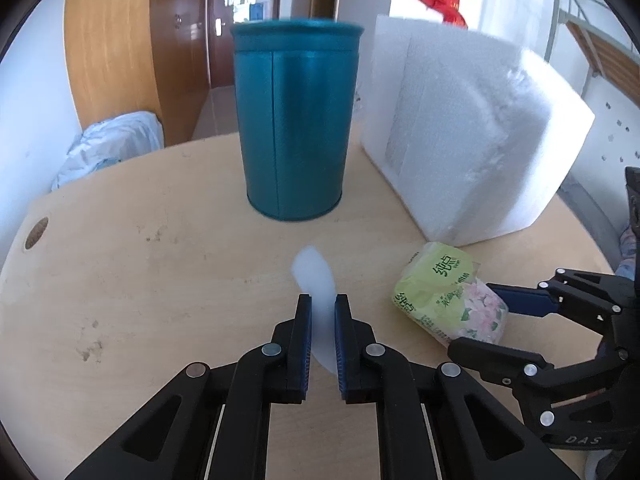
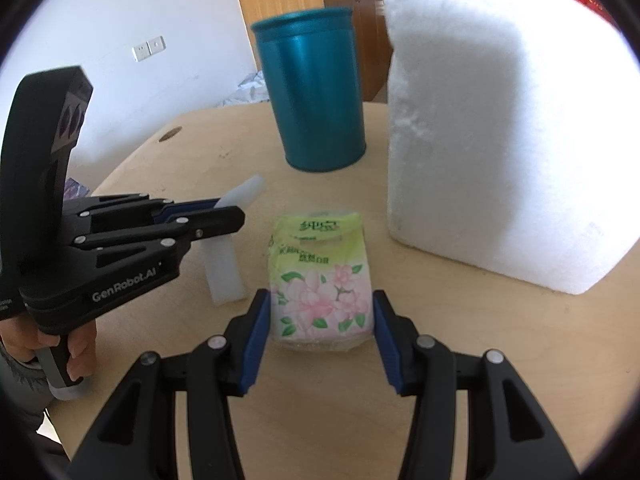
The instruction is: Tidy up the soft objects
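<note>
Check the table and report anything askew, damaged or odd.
The white foam strip is bent over where the left gripper pinches it, leaning sideways. The tissue pack between the right gripper's pads looks crumpled at its top. The teal canister and styrofoam block stand normally.

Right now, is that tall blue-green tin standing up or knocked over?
Upright. The teal canister stands on its flat base on the wooden table, rim uppermost, in both views.

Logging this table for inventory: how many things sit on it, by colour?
White: 2, foam block and foam strip
Teal: 1, canister
Green and pink: 1, tissue pack
Total: 4
</note>
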`<move>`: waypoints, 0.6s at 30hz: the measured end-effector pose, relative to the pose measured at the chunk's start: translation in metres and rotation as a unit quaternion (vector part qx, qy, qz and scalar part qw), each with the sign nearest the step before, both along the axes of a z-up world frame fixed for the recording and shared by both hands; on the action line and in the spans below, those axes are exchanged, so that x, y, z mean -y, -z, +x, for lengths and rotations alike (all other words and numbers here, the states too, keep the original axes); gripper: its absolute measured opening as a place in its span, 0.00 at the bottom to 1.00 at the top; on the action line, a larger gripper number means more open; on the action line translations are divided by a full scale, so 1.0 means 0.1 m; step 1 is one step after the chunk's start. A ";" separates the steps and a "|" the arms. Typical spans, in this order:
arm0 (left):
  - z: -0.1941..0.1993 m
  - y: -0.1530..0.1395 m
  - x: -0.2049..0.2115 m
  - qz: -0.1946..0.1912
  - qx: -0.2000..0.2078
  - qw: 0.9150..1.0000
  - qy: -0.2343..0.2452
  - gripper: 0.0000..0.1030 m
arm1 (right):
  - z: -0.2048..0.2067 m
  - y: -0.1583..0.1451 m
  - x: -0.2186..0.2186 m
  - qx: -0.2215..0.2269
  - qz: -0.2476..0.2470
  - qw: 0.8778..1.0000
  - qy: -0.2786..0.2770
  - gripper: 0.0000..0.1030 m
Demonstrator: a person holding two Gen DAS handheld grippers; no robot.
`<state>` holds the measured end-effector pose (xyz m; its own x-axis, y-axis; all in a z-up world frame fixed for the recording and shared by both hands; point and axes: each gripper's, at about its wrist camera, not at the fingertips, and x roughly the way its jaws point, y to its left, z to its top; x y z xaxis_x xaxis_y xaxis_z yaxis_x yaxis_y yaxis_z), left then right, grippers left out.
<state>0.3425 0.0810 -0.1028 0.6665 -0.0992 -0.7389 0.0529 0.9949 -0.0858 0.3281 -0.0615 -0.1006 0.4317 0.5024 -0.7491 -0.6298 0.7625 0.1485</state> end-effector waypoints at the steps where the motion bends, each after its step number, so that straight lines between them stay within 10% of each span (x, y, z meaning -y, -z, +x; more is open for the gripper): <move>1: -0.03 -0.03 0.00 -0.002 0.004 1.000 0.002 0.11 | -0.01 -0.02 0.02 0.002 0.004 1.000 0.001 0.53; 18: -0.39 -0.36 0.05 0.001 0.043 0.999 0.009 0.11 | -0.22 -0.17 0.04 0.026 0.026 0.999 0.005 0.53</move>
